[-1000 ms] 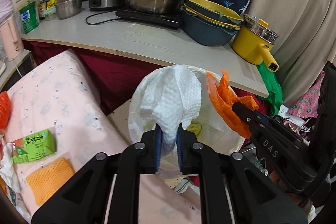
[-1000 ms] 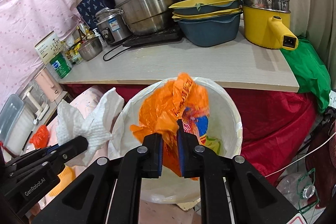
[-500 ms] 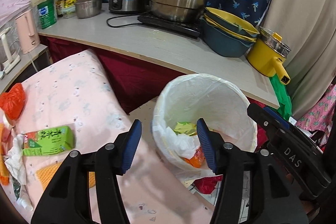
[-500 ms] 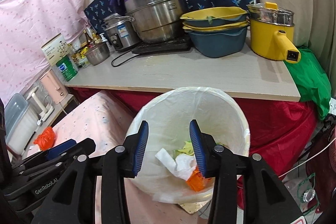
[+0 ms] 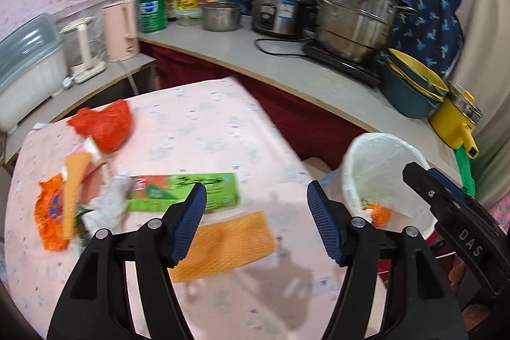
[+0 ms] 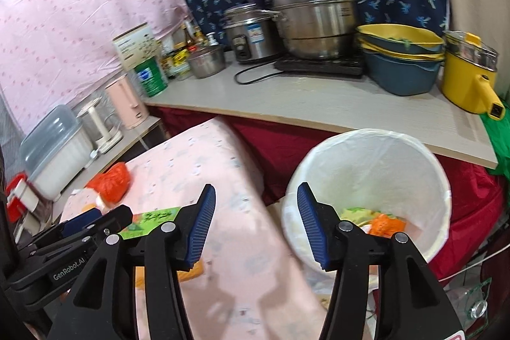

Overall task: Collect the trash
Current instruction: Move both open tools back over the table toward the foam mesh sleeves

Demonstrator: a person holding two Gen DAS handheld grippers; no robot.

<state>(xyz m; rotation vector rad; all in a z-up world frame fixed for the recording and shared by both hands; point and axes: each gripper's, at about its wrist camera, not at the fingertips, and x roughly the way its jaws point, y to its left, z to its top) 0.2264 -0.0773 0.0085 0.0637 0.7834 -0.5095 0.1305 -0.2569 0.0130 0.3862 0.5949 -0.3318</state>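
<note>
At the bottom of both wrist views, your two grippers are pointing forward and down, tilted over the pink table (image 5: 197, 129). Your left gripper (image 5: 256, 223) is standing released, its jaws having just been opening, with nothing between them; behind its pads (image 5: 188, 222) the green carton (image 5: 178, 191) and an orange sheet (image 5: 223, 244) are lying on the cloth. Your right gripper (image 6: 255, 220) is also standing released, its jaws just opened and holding nothing, straddling the table edge and the bin (image 6: 376, 155). In the left view it is reaching in from the lower right. The bin is sitting right of the table, holding orange and green scraps. More trash, a red bag (image 5: 105, 125) and an orange wrapper (image 5: 47, 212), is lying at the left of the table.
</note>
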